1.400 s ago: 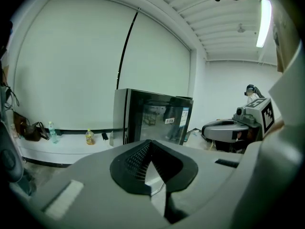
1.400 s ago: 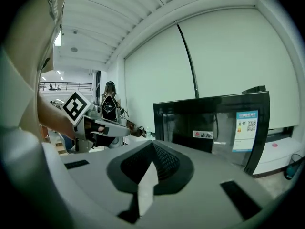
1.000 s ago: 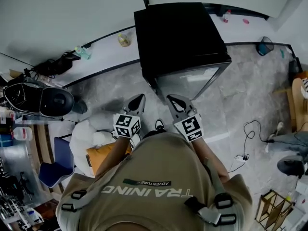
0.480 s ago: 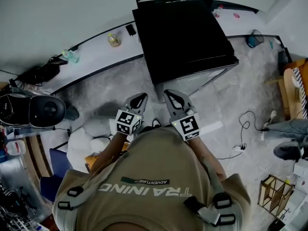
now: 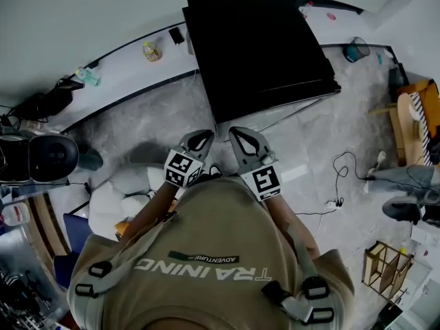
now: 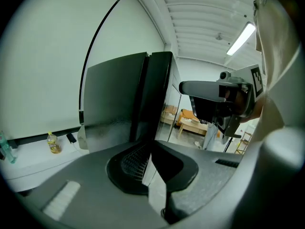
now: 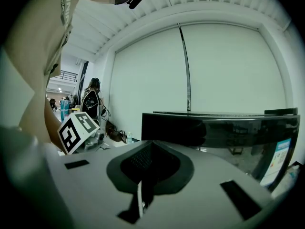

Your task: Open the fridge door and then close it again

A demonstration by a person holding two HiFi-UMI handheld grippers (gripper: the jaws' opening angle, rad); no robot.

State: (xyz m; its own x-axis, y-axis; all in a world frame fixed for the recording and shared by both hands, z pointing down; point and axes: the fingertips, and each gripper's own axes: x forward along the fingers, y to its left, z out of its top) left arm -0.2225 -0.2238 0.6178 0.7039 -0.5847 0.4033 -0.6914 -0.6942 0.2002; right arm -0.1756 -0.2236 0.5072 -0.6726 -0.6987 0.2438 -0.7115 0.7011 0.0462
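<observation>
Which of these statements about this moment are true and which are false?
1. The left tool and the right tool are both shut with nothing between their jaws. True.
2. The left tool is gripping the fridge. False: neither tool touches it; both are held short of it, in front of the person's chest.
3. In the head view, a yellowish bottle stands to the left of the fridge. True.
4. The fridge is white. False: it is black.
</observation>
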